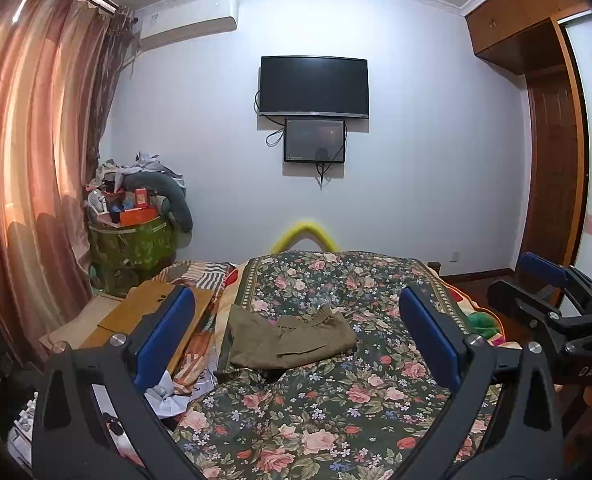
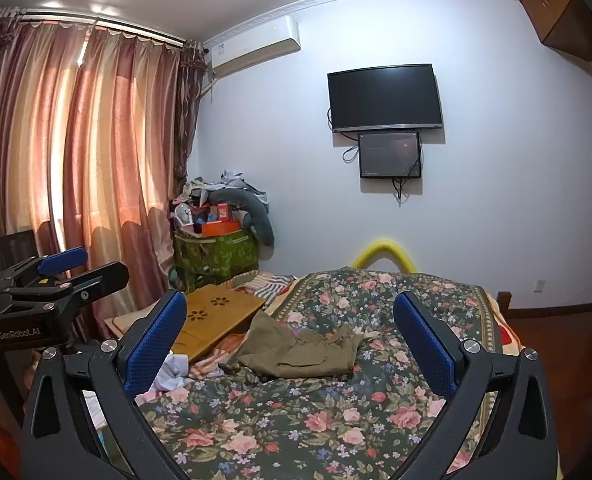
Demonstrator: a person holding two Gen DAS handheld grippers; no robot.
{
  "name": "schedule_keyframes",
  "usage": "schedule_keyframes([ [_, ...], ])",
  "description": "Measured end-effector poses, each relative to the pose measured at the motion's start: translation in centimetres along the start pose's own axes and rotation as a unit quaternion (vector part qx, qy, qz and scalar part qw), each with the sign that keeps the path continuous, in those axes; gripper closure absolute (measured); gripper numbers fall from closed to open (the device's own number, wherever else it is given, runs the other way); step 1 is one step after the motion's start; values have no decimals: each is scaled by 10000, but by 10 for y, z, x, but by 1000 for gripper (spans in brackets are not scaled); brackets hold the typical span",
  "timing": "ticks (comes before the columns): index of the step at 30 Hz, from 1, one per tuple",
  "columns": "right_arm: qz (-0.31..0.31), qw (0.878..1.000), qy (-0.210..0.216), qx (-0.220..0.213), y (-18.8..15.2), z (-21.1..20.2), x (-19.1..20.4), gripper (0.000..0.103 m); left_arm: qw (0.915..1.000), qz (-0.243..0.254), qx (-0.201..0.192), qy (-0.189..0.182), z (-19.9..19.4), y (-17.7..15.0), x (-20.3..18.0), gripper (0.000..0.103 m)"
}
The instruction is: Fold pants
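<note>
Olive-brown pants [image 1: 287,340] lie folded into a compact bundle on the dark floral bedspread [image 1: 336,408], in the middle of the bed. They also show in the right wrist view [image 2: 300,350]. My left gripper [image 1: 296,332] is open and empty, held above the bed short of the pants. My right gripper [image 2: 289,338] is open and empty too, held level with it to the right. Each gripper shows at the edge of the other's view: the right gripper [image 1: 544,280], the left gripper [image 2: 61,264].
A wooden lap table [image 2: 215,316] lies on the bed left of the pants, with crumpled white cloth [image 2: 171,372] in front of it. A green box piled with clutter [image 2: 215,252] stands by the pink curtains [image 2: 95,160]. A wardrobe [image 1: 552,152] stands at right.
</note>
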State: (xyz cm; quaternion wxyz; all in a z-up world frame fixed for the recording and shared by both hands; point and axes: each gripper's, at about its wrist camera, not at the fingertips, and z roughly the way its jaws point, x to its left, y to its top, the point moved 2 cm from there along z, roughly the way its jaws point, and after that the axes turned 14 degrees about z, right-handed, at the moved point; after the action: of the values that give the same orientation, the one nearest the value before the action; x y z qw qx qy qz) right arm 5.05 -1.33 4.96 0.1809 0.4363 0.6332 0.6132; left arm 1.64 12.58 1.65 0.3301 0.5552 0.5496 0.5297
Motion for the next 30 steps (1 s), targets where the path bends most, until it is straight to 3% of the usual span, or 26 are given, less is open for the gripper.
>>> schedule_keyframes([
  [30, 36, 10000, -29, 57, -1, 1, -2, 0, 9999, -78, 60, -114, 8, -3, 5, 0],
])
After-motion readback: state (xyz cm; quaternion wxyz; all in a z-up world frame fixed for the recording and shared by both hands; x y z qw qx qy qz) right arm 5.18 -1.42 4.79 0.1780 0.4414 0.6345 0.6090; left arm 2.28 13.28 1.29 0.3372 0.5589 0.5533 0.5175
